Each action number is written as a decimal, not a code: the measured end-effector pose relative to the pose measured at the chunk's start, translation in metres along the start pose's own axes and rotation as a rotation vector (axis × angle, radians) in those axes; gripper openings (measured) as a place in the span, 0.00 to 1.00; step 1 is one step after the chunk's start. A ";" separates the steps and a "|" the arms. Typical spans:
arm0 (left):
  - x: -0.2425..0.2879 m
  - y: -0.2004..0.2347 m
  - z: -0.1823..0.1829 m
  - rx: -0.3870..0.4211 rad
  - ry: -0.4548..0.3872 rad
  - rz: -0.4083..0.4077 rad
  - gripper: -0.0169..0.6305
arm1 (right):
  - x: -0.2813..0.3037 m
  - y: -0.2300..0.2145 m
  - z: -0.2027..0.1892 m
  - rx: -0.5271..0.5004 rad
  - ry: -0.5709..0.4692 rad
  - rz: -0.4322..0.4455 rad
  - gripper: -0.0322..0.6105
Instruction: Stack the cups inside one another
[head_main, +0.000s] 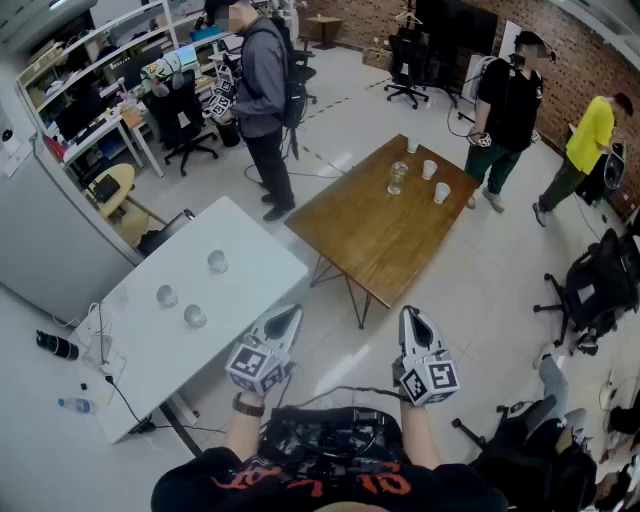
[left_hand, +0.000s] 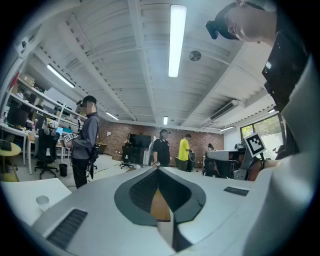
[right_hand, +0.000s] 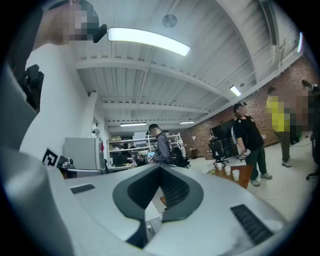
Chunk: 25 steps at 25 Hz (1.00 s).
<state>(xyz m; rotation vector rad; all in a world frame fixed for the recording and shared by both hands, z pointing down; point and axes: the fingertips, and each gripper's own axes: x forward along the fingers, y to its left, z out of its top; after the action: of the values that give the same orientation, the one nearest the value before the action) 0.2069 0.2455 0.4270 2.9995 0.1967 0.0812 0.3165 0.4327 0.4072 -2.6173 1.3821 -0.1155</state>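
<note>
Open workshop, brick back wall. Brown wooden table (head_main: 370, 245) ahead, white table (head_main: 250, 250) to the left. The grey left gripper (head_main: 290, 316) and grey right gripper (head_main: 410, 318) hang level, both pinched closed on nothing. Small white paper cups (head_main: 429, 169) sit at the wooden table's far end, clear plastic cups (head_main: 195, 315) on the white one, all well apart from the jaws. Best to step in, part the jaws early and take one rim squarely. No legible writing, only square markers.

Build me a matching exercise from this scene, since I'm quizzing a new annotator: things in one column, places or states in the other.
1. clear cups
2. white cups
3. right gripper
4. person in yellow

A. near the brick wall
B. shut, empty
C. on the white table
D. on the wooden table

Pairs: 1-C; 2-D; 3-B; 4-A
</note>
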 end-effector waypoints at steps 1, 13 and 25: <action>0.001 0.003 0.002 0.004 -0.004 0.013 0.03 | 0.006 0.000 0.002 -0.002 -0.003 0.015 0.06; -0.005 0.016 0.004 -0.018 -0.016 0.264 0.03 | 0.067 -0.001 0.007 0.012 0.013 0.281 0.06; -0.053 -0.002 -0.001 -0.043 -0.030 0.535 0.03 | 0.094 0.051 -0.002 -0.006 0.063 0.595 0.06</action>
<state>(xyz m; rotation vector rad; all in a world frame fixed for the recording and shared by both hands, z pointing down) 0.1538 0.2403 0.4255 2.9187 -0.6035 0.0906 0.3281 0.3274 0.3981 -2.1058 2.1084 -0.1101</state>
